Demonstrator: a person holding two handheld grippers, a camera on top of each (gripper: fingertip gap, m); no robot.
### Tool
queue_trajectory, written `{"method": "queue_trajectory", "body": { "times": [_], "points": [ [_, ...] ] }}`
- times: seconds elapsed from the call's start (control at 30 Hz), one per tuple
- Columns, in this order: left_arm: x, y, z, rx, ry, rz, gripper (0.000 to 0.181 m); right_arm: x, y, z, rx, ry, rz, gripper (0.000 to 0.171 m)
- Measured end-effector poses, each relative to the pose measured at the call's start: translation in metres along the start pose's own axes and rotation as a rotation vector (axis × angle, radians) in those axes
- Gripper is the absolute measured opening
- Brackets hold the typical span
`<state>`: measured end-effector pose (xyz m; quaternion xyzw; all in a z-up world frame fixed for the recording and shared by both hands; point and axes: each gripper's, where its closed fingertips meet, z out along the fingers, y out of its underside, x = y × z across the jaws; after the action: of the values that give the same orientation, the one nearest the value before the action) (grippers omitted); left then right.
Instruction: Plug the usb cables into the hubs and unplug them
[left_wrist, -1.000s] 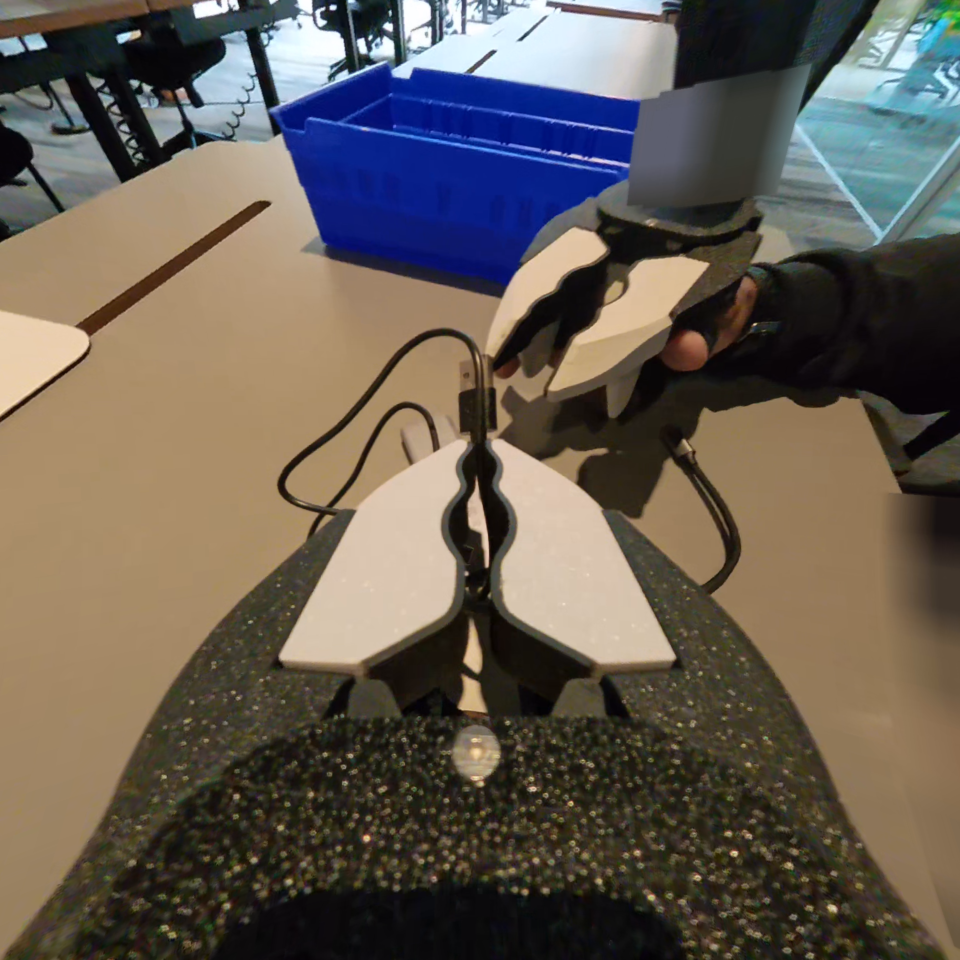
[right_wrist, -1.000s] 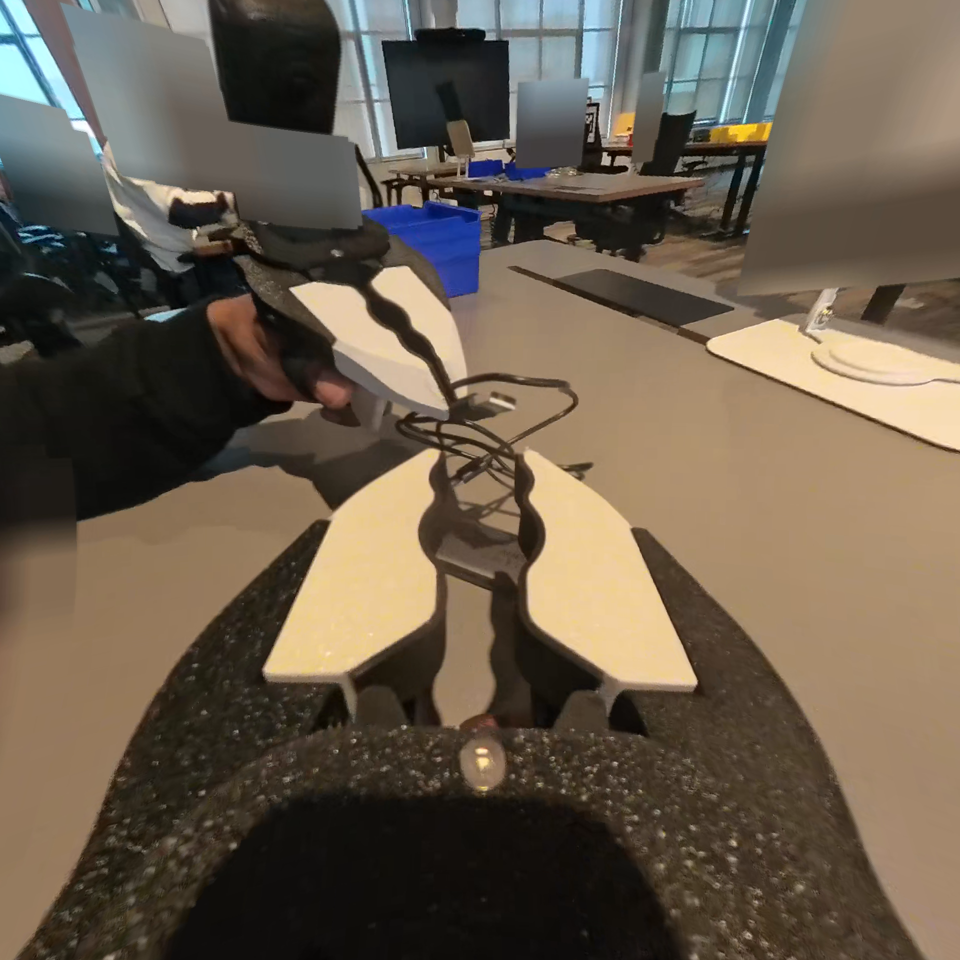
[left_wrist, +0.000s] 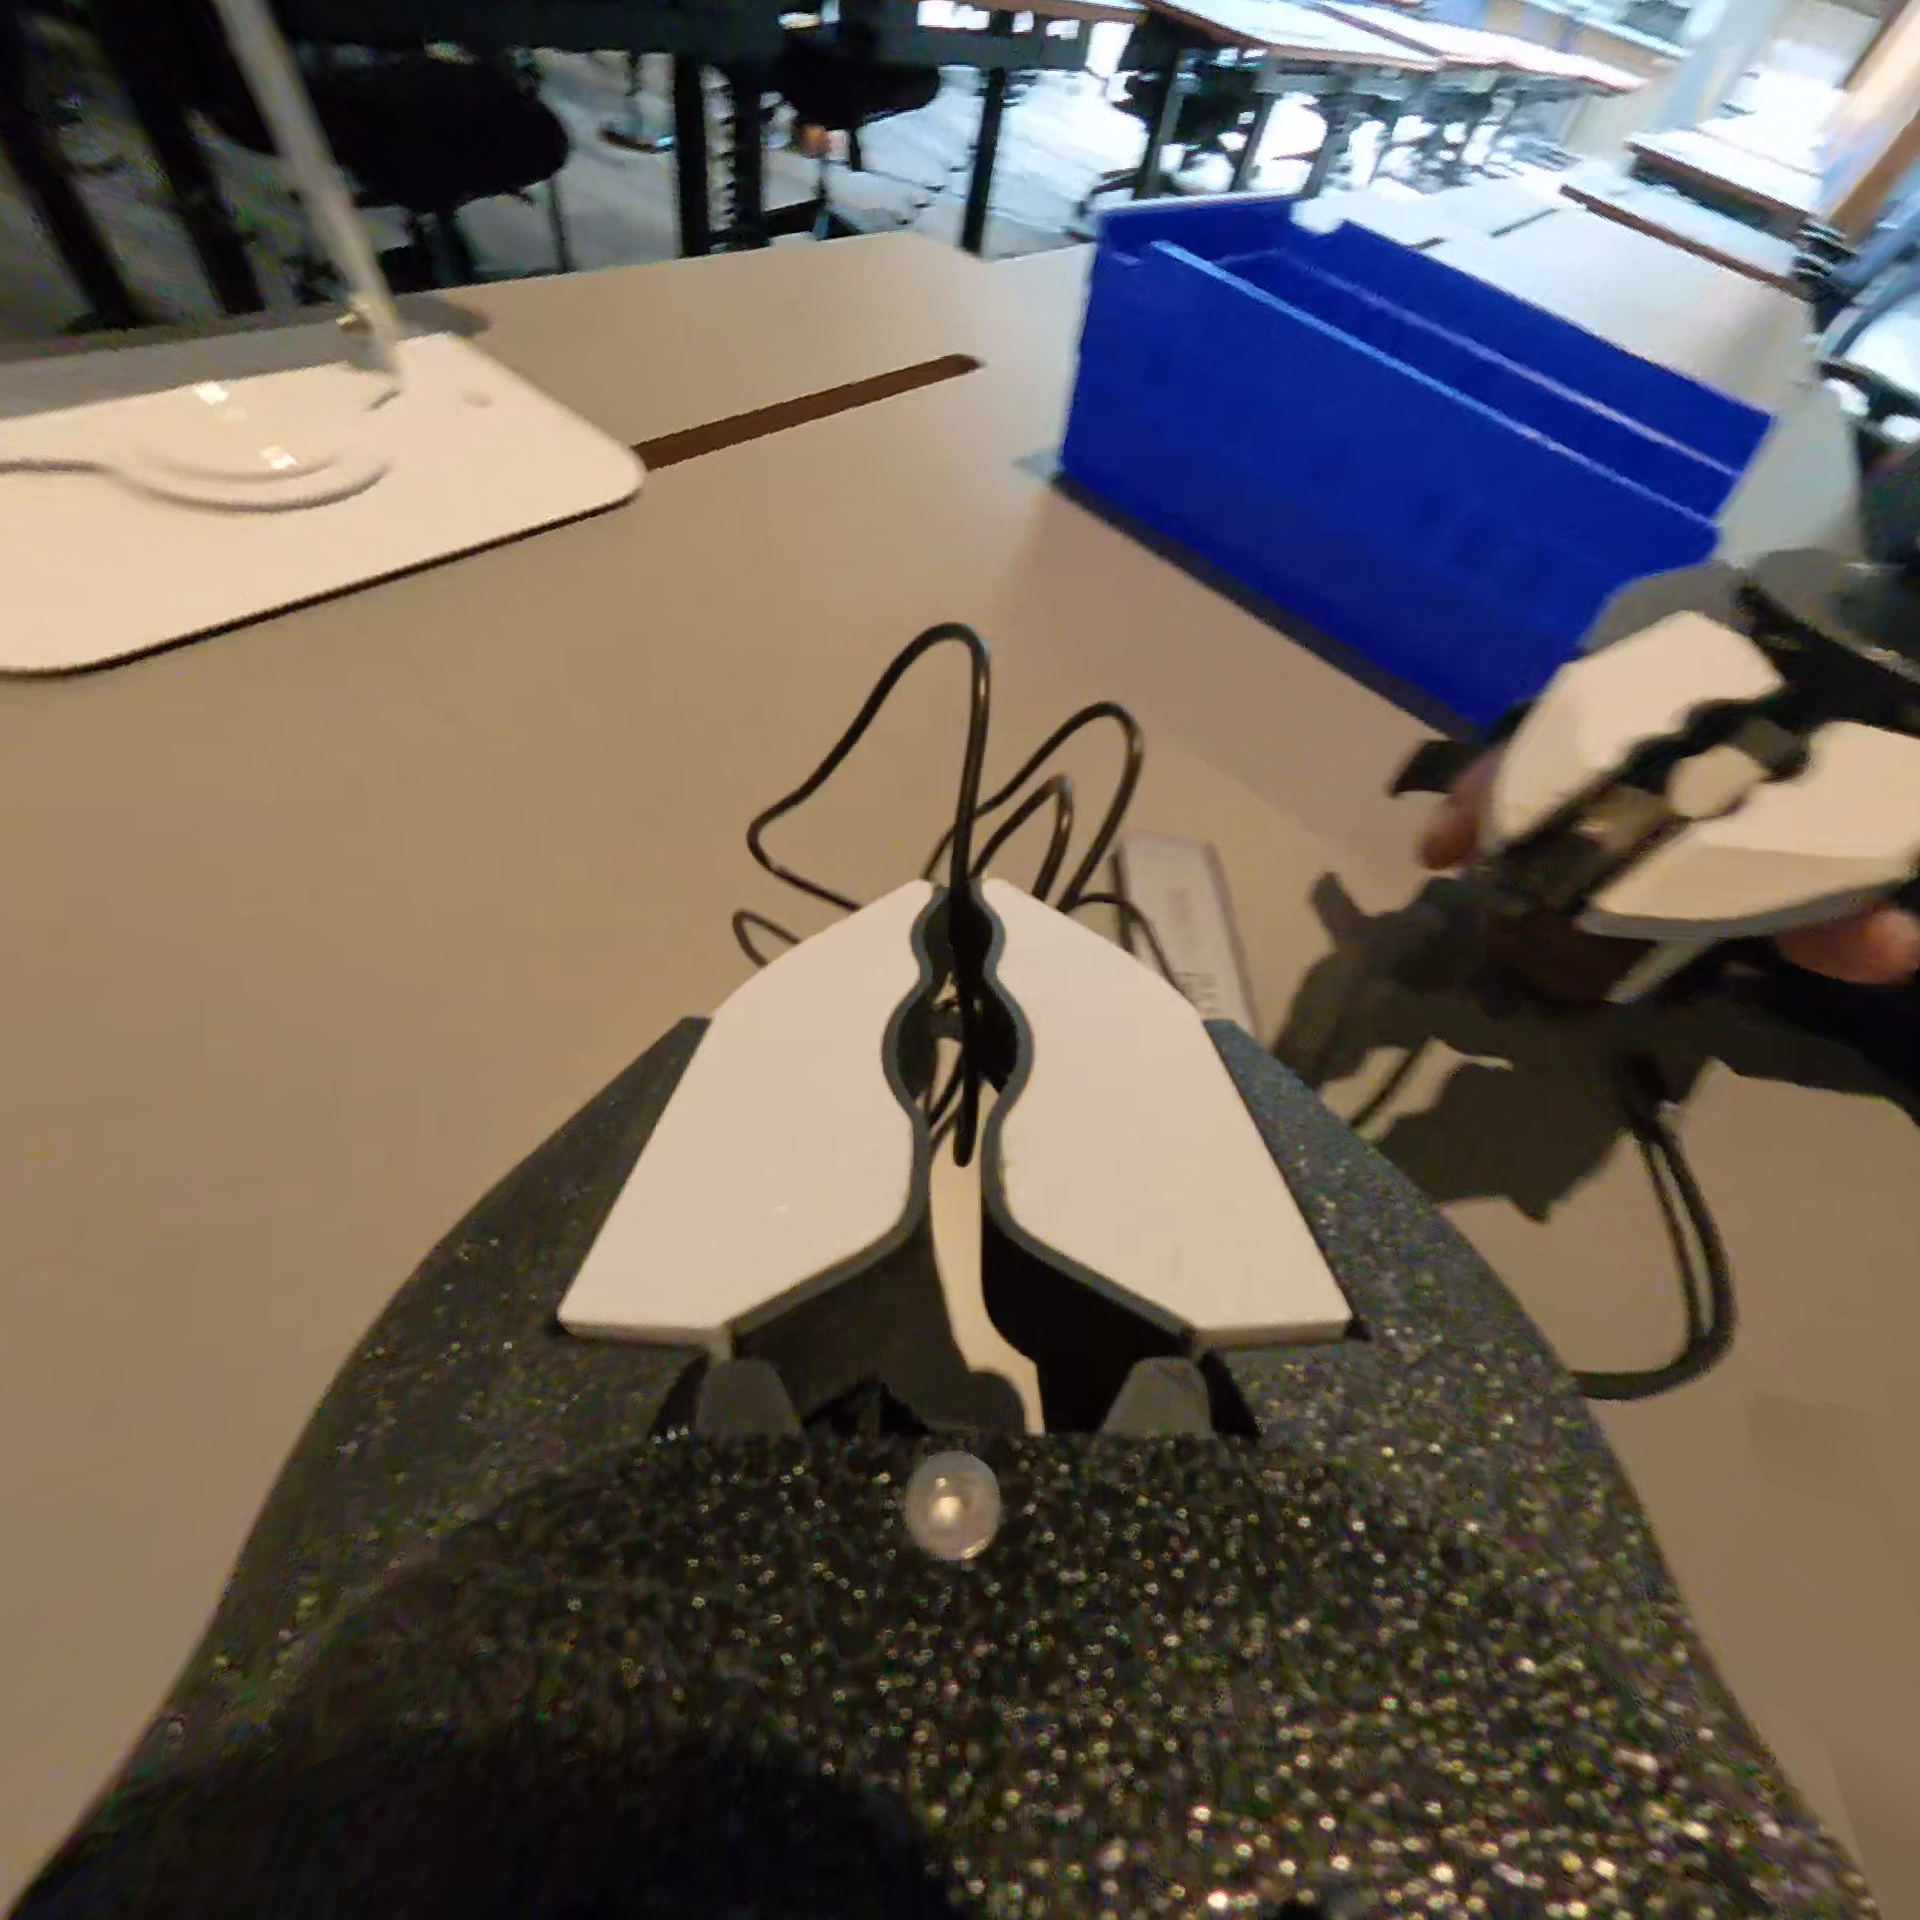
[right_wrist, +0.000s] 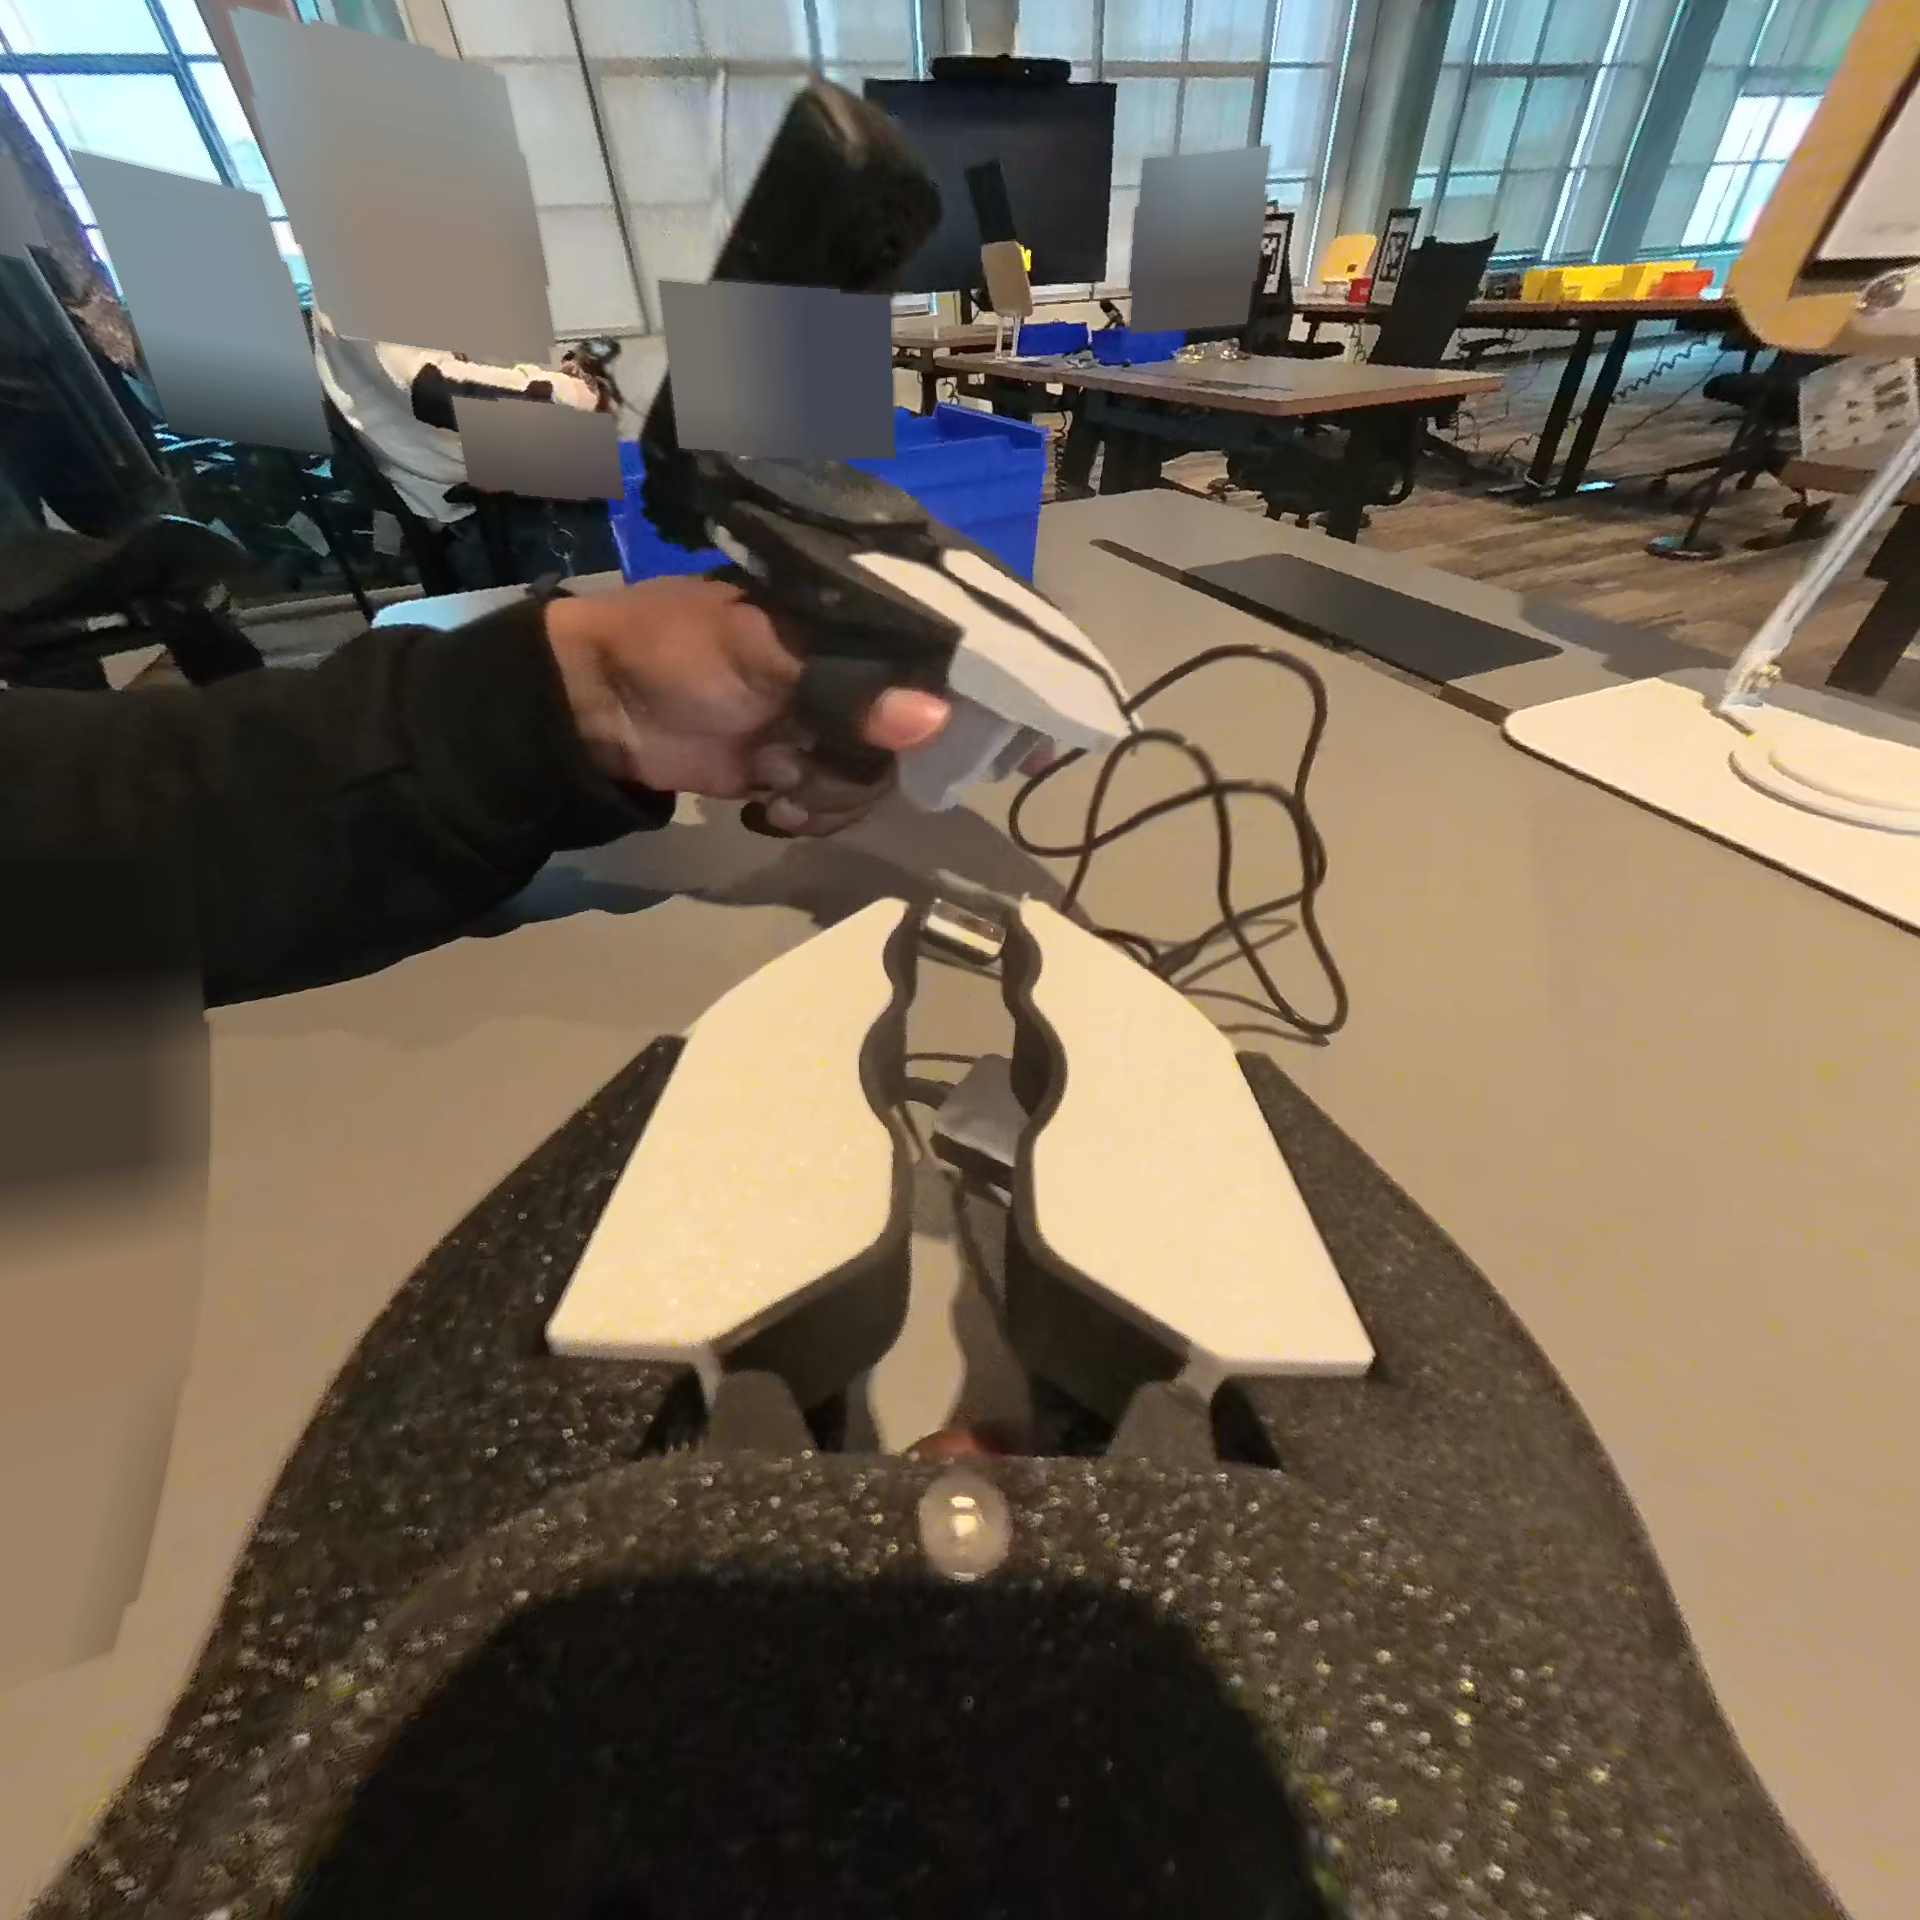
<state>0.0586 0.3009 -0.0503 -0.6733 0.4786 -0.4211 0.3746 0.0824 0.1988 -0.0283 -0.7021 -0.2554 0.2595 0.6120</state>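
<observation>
My left hand-held gripper (left_wrist: 961, 914) is pinched nearly closed on the thin black usb cable (left_wrist: 971, 790), which loops up out of the tips and trails down to the bench (left_wrist: 416, 883). My right hand-held gripper (right_wrist: 961, 925) is partly closed around the grey hub (right_wrist: 961, 930), which sits at its tips; a dark plug block (right_wrist: 982, 1117) shows lower in the gap, and I can't tell if it's seated. From the left wrist view, the right one is lifted clear of the bench, hub in the tips, a thicker cable (left_wrist: 1688, 1268) hanging below.

Progress: I judge the cable unplugged or not yet plugged in; the connector end is hidden. Left to do: line up and insert.

Pose: left hand (right_wrist: 717, 707) grips the handle, tips angled down toward the hub. Behind sit a blue bin (left_wrist: 1382, 457) and a white stand base (left_wrist: 260, 520).
</observation>
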Motion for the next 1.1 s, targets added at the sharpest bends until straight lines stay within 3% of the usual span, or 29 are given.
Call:
{"method": "queue_trajectory", "body": {
  "times": [0.03, 0.27, 0.63, 0.87, 1.1],
  "points": [
    [-0.009, 0.003, -0.002, -0.011, -0.032, -0.009, 0.002, -0.001, 0.000, 0.000, -0.003, -0.001, -0.010, 0.015],
    [-0.012, 0.032, -0.002, -0.183, 0.012, 0.097, 0.004, 0.000, 0.007, 0.003, -0.042, 0.027, -0.071, 0.015],
    [-0.003, -0.020, -0.025, 0.096, 0.021, 0.176, 0.028, 0.001, 0.006, 0.002, -0.044, 0.039, -0.098, 0.015],
    [0.078, -0.010, -0.020, 0.082, 0.386, 0.290, 0.028, 0.001, 0.005, 0.002, -0.035, 0.042, -0.106, 0.015],
    [0.107, 0.017, 0.001, -0.022, 0.409, 0.456, 0.030, 0.000, 0.003, 0.002, -0.024, 0.036, -0.106, 0.015]
  ]
}}
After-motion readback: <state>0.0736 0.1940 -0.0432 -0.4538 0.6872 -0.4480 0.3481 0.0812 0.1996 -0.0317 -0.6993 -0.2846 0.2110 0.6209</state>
